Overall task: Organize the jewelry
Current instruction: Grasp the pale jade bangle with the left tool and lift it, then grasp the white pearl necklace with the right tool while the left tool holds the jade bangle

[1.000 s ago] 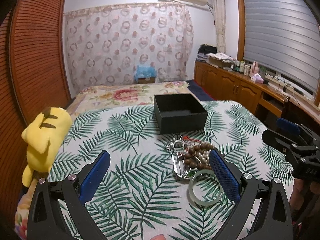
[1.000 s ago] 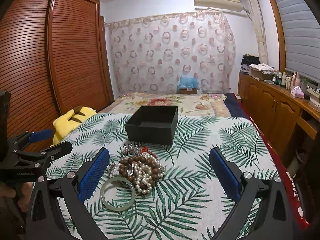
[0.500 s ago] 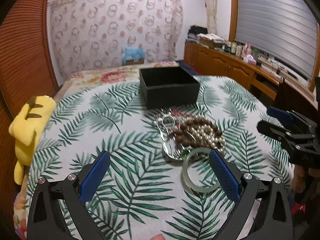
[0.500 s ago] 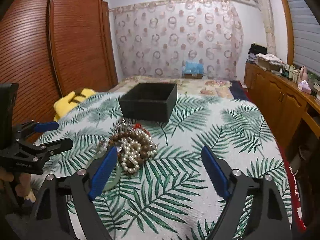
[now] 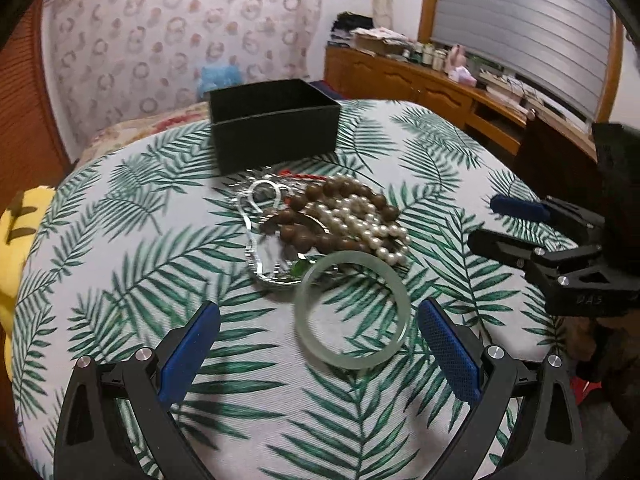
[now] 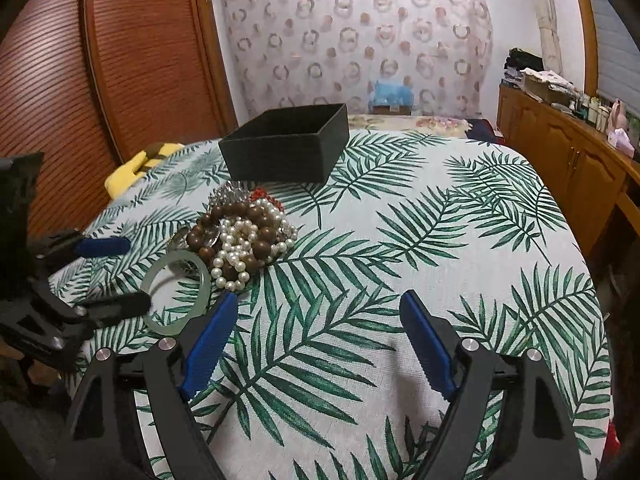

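Note:
A pale green jade bangle [image 5: 354, 309] lies on the leaf-print cloth [image 5: 120, 264], between and just beyond my open left gripper's [image 5: 318, 338] fingers. Behind it is a pile of brown wooden beads [image 5: 320, 216], white pearls [image 5: 360, 220] and a silver chain [image 5: 256, 224]. An open black box [image 5: 274, 124] stands behind the pile. In the right wrist view the bangle [image 6: 178, 294], the pile [image 6: 244, 236] and the box [image 6: 288, 148] lie to the left of my open, empty right gripper [image 6: 318, 328]. The left gripper [image 6: 104, 276] shows there at the far left, the right gripper [image 5: 520, 220] in the left view.
A yellow plush toy [image 5: 16, 240] sits at the table's left edge. A wooden sideboard [image 5: 440, 92] with bottles runs along the right wall under a shuttered window. A brown slatted wardrobe [image 6: 100, 80] stands on the left. A bed lies behind the table.
Both grippers have moved forward and down toward the table. The bangle now sits between the left gripper's fingers. The right gripper's fingers have narrowed a little.

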{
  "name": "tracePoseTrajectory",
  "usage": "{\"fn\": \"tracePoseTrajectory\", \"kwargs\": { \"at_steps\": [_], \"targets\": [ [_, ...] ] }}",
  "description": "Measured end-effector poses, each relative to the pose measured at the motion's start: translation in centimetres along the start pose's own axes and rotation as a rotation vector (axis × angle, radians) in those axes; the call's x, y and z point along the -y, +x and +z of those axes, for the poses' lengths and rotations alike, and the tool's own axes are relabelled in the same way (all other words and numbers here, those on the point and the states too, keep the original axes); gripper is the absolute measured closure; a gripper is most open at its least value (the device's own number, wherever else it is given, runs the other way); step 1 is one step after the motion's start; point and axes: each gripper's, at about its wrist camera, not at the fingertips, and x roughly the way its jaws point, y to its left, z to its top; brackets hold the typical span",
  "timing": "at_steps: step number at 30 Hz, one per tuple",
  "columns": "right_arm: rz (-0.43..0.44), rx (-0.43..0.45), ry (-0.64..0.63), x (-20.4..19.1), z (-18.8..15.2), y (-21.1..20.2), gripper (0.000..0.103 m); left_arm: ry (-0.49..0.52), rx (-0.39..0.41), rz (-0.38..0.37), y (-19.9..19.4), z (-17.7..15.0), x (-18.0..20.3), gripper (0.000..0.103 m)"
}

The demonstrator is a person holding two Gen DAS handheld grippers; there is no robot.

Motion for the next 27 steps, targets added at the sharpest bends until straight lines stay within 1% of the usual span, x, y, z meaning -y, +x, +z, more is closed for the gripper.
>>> {"fn": "tracePoseTrajectory", "kwargs": {
  "at_steps": [2, 4, 8, 13, 15, 17, 20, 21, 22, 24, 27],
  "targets": [
    [0.005, 0.000, 0.013, 0.3, 0.1, 0.0, 0.018, 0.012, -0.014, -0.007, 0.6, 0.0, 0.3, 0.008],
    [0.003, 0.005, 0.022, 0.4, 0.1, -0.1, 0.018, 0.029, -0.030, -0.011, 1.2, 0.0, 0.8, 0.013],
    [0.008, 0.012, 0.038, 0.8, 0.2, -0.3, 0.018, 0.058, -0.066, -0.017, 2.1, 0.1, 1.4, 0.027],
    [0.008, 0.009, 0.030, 0.8, 0.2, -0.3, 0.018, 0.099, -0.084, -0.020, 2.7, 0.1, 2.3, 0.028],
    [0.008, 0.006, 0.026, 0.7, 0.3, -0.2, 0.019, 0.127, -0.085, 0.001, 2.9, 0.1, 2.7, 0.029],
    [0.008, 0.002, 0.020, 0.6, 0.3, -0.2, 0.021, 0.123, -0.078, -0.001, 2.7, 0.1, 2.5, 0.035],
    [0.010, -0.010, 0.003, 0.3, 0.3, 0.1, 0.027, 0.116, -0.069, 0.006, 2.4, 0.0, 2.1, 0.035],
    [0.011, -0.017, -0.006, 0.1, 0.3, 0.2, 0.030, 0.110, -0.061, 0.000, 2.1, -0.1, 1.9, 0.035],
    [0.011, -0.023, -0.013, -0.1, 0.3, 0.3, 0.034, 0.101, -0.047, -0.006, 1.7, -0.2, 1.7, 0.035],
    [0.011, -0.039, -0.037, -0.6, 0.4, 0.5, 0.040, 0.086, -0.020, -0.008, 1.0, -0.1, 1.4, 0.035],
    [0.042, -0.050, -0.067, -1.6, 1.0, 0.7, 0.048, 0.061, 0.014, -0.003, -0.1, 0.0, 0.7, 0.035]
  ]
}}
